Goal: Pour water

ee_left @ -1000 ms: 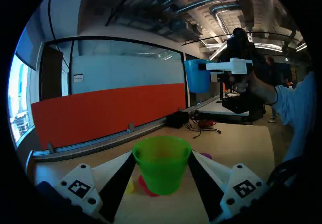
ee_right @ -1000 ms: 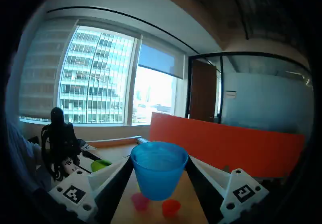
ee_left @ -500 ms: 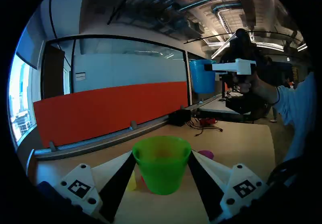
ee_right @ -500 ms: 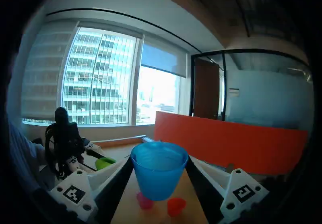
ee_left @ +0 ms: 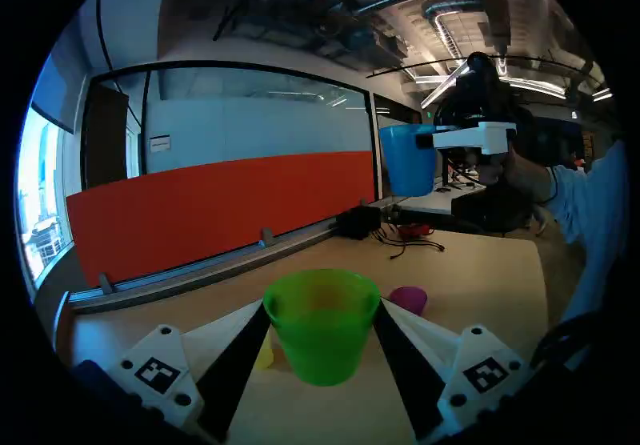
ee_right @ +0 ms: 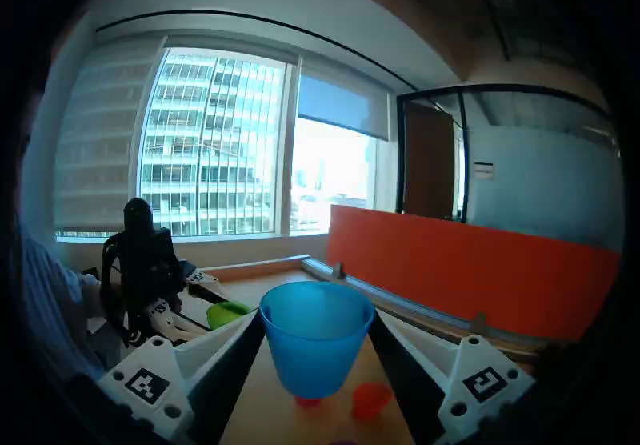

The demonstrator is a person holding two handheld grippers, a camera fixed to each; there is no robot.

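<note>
My left gripper [ee_left: 322, 307] is shut on a green cup [ee_left: 322, 329], held upright above the wooden table [ee_left: 480, 277]. Up at the right, a hand holds my right gripper [ee_left: 411, 136], which carries a blue cup [ee_left: 408, 161] upright, well above the green cup's level. In the right gripper view, the right gripper [ee_right: 317, 317] is shut on the blue cup [ee_right: 316, 341]. The cup's inside is visible, but I cannot tell whether it holds water. Farther left in that view, the left gripper [ee_right: 210, 307] holds the green cup [ee_right: 226, 313] lower down.
Small cups stand on the table: a purple one [ee_left: 408, 298], a yellow one [ee_left: 265, 354], an orange one [ee_right: 370, 399] and a red one [ee_right: 307, 401]. Cables [ee_left: 408, 235] lie by the orange partition [ee_left: 216, 209]. A sleeve [ee_left: 592, 205] is at the right.
Both grippers keep their cups. In the left gripper view the blue cup has drifted right and slightly down. In the right gripper view the left gripper and green cup have moved closer.
</note>
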